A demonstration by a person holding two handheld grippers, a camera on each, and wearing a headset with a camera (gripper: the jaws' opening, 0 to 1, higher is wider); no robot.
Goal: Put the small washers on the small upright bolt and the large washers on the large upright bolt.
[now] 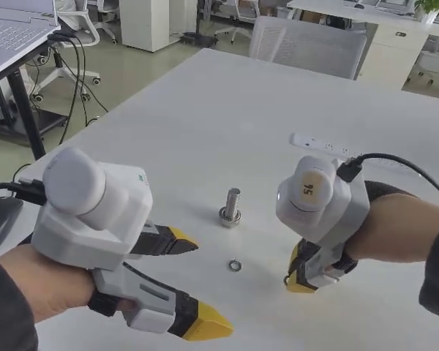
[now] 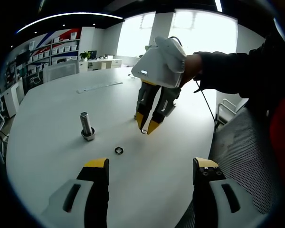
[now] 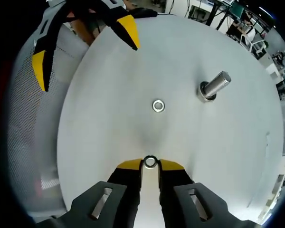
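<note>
The right gripper was clamped on a small washer near the upright bolt, the left gripper sat spread apart, so honestly that washer needed levelling and centring over the bolt's tip before letting go.

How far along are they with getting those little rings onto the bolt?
Nothing is clearly done: the bolt stands upright, but I cannot tell whether the collar at its base is a washer. In hand: the right gripper is shut on a washer, off to the bolt's side. Left: threading it on, then the loose washer lying on the table. The left gripper is open, holding nothing.
</note>
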